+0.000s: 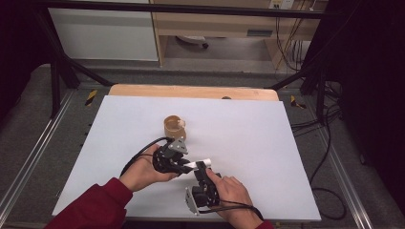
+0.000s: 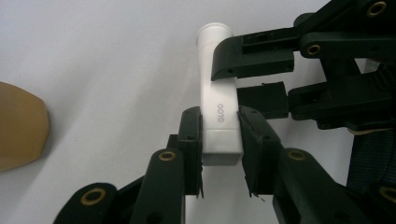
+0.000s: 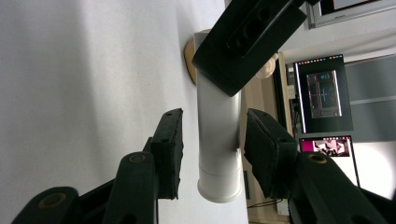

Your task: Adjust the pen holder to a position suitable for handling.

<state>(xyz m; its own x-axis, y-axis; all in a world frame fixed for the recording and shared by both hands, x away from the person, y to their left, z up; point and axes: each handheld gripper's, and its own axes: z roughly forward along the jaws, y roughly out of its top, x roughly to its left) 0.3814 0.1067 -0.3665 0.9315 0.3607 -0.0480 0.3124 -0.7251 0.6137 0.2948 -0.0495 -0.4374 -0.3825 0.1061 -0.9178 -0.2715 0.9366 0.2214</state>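
A white glue stick (image 2: 219,102) marked "GLOO" is held just above the white sheet, and my left gripper (image 2: 222,128) is shut on its lower end. My right gripper (image 3: 212,140) stands open with one jaw on each side of the stick's (image 3: 219,140) other end; a gap shows on the left side. In the high view the two grippers meet at the table's near middle: the left gripper (image 1: 188,166) comes from the left, the right gripper (image 1: 203,171) from below, with the stick (image 1: 200,163) between them. In the left gripper view the right gripper (image 2: 231,79) enters from the right.
A tan round ring-shaped holder (image 1: 174,126) stands on the white sheet (image 1: 267,143) just beyond the grippers, also at the left edge as a tan holder (image 2: 21,126). A wooden table edge (image 1: 191,90) lies at the back. A black frame and cables surround the table.
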